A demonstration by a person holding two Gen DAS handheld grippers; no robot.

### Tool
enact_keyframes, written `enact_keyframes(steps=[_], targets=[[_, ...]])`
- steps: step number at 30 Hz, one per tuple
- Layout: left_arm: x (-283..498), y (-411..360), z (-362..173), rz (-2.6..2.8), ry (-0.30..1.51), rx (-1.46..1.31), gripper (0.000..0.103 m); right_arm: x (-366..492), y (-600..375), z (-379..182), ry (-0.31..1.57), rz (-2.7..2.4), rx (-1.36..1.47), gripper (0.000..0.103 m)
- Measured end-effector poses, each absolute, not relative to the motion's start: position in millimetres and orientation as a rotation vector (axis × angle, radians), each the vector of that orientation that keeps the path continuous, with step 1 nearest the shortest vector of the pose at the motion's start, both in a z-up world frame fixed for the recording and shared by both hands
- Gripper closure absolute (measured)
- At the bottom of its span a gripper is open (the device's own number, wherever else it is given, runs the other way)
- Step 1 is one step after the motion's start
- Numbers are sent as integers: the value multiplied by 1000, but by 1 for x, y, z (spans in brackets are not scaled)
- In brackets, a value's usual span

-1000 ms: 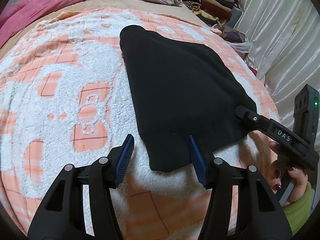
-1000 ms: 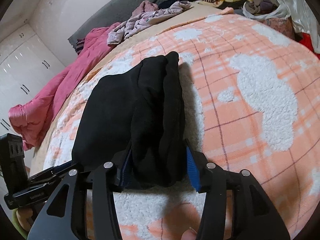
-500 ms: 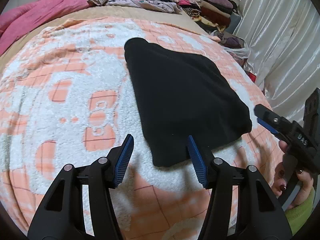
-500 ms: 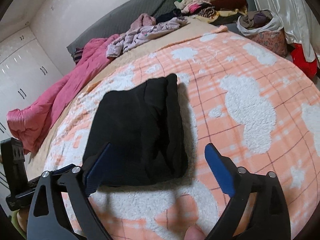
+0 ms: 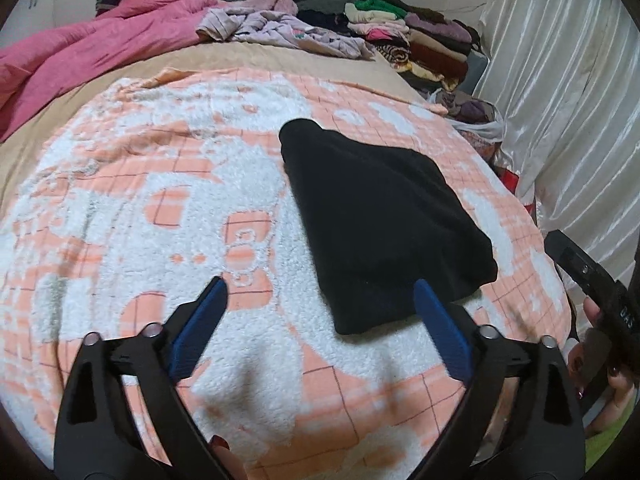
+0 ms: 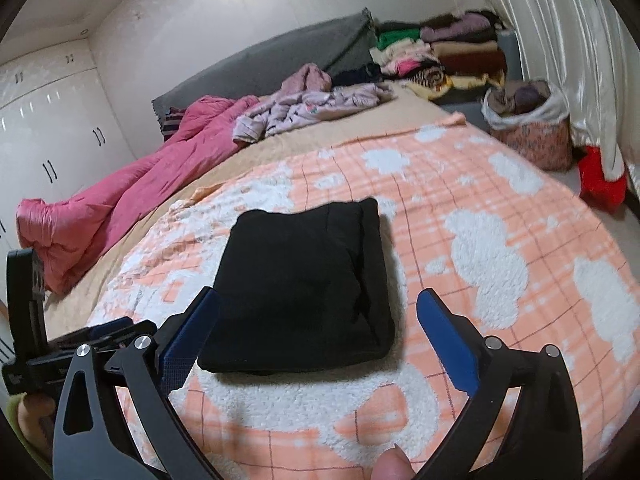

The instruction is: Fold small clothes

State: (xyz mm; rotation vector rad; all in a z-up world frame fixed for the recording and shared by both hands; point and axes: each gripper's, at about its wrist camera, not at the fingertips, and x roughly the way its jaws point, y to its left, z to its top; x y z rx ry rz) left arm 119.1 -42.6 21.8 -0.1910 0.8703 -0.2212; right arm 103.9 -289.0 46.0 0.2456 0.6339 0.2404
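Risk from here, as I judge it: black garment (image 6: 304, 288) lies folded into a squarish packet on the orange-and-white blanket (image 6: 500, 240), layered edge on its right side w/ loose-looking plies, so a careless re-grab or a drag across the fuzzy pile could pull the top layer & undo the fold. Left gripper (image 5: 320, 320) jaws are opening, nothing between them; its right finger sits visually over the packet's near corner, contact unclear. Right gripper (image 6: 318, 332) jaws also opening, spread wider than the packet's near edge, pads apart from cloth, so garment is released on both sides. Beyond the packet: pink quilt (image 6: 120, 200) & lilac crumpled clothes (image 6: 312, 108) toward the headboard, stack of folded clothes (image 6: 440, 56) further right, bag of clothes (image 6: 532, 128) beside the bed right of the packet. None of it near the packet; blanket around it is free, nothing blocks either approach.
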Motion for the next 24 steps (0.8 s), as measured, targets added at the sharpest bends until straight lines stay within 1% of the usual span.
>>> enact_keyframes(steps=[6,15,24], targets=[[106,-35,32,-215,830,-192,10,84,-280,58,567,225,180,5],[81,-23,44,-177,767,-148,10,56,-271,67,522,208,110,4],[57,-12,34,-141,762,-137,10,39,-267,44,562,187,115,4]])
